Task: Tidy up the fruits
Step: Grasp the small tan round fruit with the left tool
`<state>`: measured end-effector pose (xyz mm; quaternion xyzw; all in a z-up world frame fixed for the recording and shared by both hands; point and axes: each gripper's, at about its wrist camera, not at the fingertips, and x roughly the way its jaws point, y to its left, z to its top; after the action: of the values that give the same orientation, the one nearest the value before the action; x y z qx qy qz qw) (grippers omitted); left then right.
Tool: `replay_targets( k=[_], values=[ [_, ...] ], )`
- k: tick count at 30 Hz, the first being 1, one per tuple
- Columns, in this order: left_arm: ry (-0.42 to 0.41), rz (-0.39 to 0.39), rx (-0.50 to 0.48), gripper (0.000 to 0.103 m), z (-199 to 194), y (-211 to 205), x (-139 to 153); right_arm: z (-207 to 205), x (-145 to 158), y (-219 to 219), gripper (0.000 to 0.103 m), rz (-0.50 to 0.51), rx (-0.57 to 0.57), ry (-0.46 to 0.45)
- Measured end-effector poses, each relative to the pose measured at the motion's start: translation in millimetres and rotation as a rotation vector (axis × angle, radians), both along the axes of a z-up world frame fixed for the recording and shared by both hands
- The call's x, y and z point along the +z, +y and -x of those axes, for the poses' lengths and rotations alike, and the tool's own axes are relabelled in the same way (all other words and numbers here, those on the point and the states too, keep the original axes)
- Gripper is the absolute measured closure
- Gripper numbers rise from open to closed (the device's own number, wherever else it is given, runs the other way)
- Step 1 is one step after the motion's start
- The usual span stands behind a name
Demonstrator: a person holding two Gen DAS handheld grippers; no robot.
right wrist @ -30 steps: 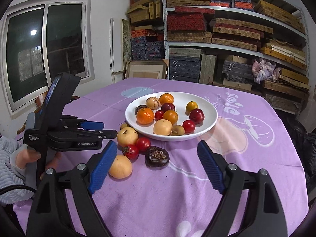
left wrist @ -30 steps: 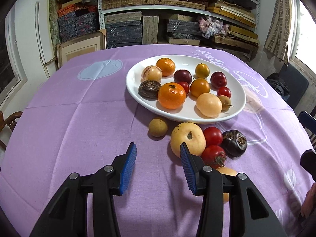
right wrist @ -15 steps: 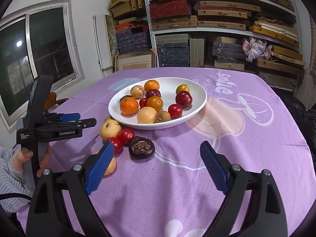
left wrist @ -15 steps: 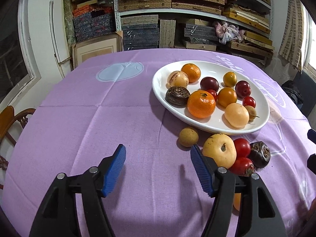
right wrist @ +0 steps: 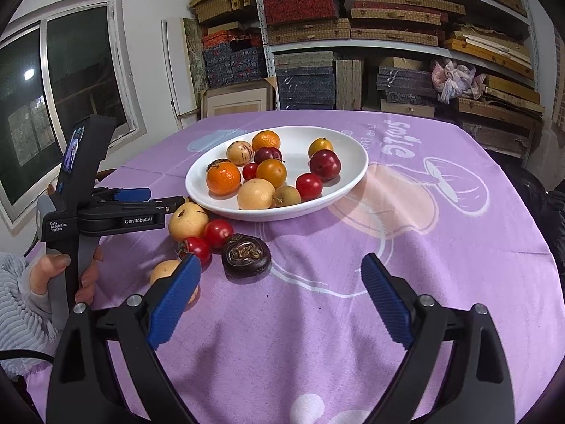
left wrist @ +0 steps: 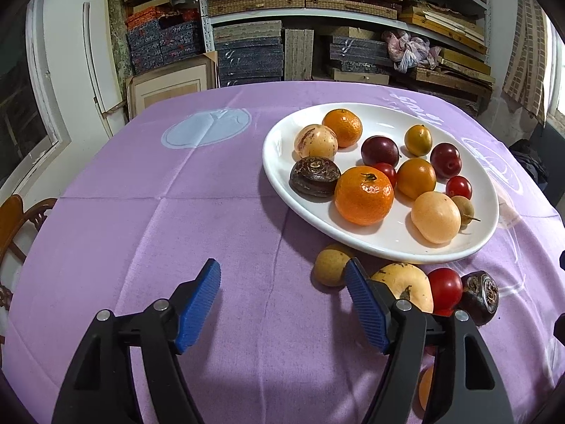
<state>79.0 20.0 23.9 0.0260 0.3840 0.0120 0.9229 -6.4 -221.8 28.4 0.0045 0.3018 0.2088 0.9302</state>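
So the white plate (right wrist: 356,162) sits toward the far side of the table (right wrist: 459,247), which has a purple cloth on it, and it's already loaded: two oranges, plums, cherry tomatoes, a couple of pale round fruits and a dark wrinkly one. My guess is the plate is the collection spot, because everything not on it is bunched just off its near rim.

That leftover bunch is a pale yellow pear-ish fruit (right wrist: 188,221), two red tomatoes (right wrist: 218,233), a dark wrinkled fruit (right wrist: 246,255), a small tan round one (left wrist: 330,264) tucked right against the plate's edge, and an orange-yellow fruit (right wrist: 166,271) half hidden behind a blue pad.

Both grippers have nothing in them. The left gripper (left wrist: 282,300) has its jaws opening over bare cloth, with the tan fruit and the pear just past its right-hand pad, so it looks lined up beside them rather than around them. The right gripper (right wrist: 280,296) is also opening, spread wide, angled down toward the dark wrinkled fruit but well short of touching it.

You can see a hand (right wrist: 53,275) wrapped around the left gripper's handle in the right wrist view. Looks like a pickup is next, probably the dark fruit, which sits nearest the right gripper's opening.
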Motion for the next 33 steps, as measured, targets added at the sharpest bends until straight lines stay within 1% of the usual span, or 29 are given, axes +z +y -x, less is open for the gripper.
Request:
replay_targets(
  k=[2, 8, 11, 14, 17, 20, 22, 25, 27, 29, 30, 31, 32, 33],
  values=[
    [-0.004, -0.009, 0.002, 0.027, 0, 0, 0, 0, 0, 0, 0.012, -0.001, 0.000, 0.001],
    [0.009, 0.017, 0.015, 0.020, -3, 6, -1, 0, 0, 0, 0.012, -0.001, -0.001, 0.003],
    [0.013, 0.014, 0.021, 0.016, -4, 8, -2, 0, 0, 0, 0.012, 0.000, -0.001, 0.002],
    [0.029, 0.000, 0.037, 0.016, -3, 14, -3, 0, 0, 1, 0.012, 0.004, 0.001, -0.001],
    [0.054, 0.050, 0.064, 0.016, -3, 29, -6, 1, 1, 1, 0.012, 0.003, 0.002, -0.005],
    [0.051, 0.090, 0.027, 0.017, 1, 30, -4, 2, 2, 1, 0.012, 0.004, 0.006, -0.010],
    [0.032, 0.084, -0.009, 0.017, 5, 21, -1, 2, 2, 1, 0.012, 0.005, 0.007, -0.011],
    [0.016, 0.025, -0.014, 0.017, 0, 9, 0, 2, 3, 1, 0.012, 0.003, 0.010, -0.011],
    [0.024, 0.026, -0.001, 0.017, -7, 9, -2, 3, 2, 2, 0.012, 0.004, 0.011, -0.012],
    [0.040, 0.052, -0.009, 0.017, -14, 14, -4, 3, 2, 2, 0.012, 0.002, 0.013, -0.013],
    [0.050, 0.067, -0.012, 0.018, -17, 17, -5, 3, 2, 1, 0.012, 0.001, 0.014, -0.012],
    [0.062, 0.079, -0.016, 0.024, -19, 19, -8, 3, 2, 1, 0.012, -0.001, 0.015, -0.009],
    [0.077, 0.096, -0.026, 0.033, -21, 20, -10, 2, 2, 1, 0.012, 0.000, 0.016, -0.007],
    [0.086, 0.112, -0.044, 0.035, -22, 20, -11, 2, 1, 1, 0.012, 0.000, 0.017, -0.006]
  ],
)
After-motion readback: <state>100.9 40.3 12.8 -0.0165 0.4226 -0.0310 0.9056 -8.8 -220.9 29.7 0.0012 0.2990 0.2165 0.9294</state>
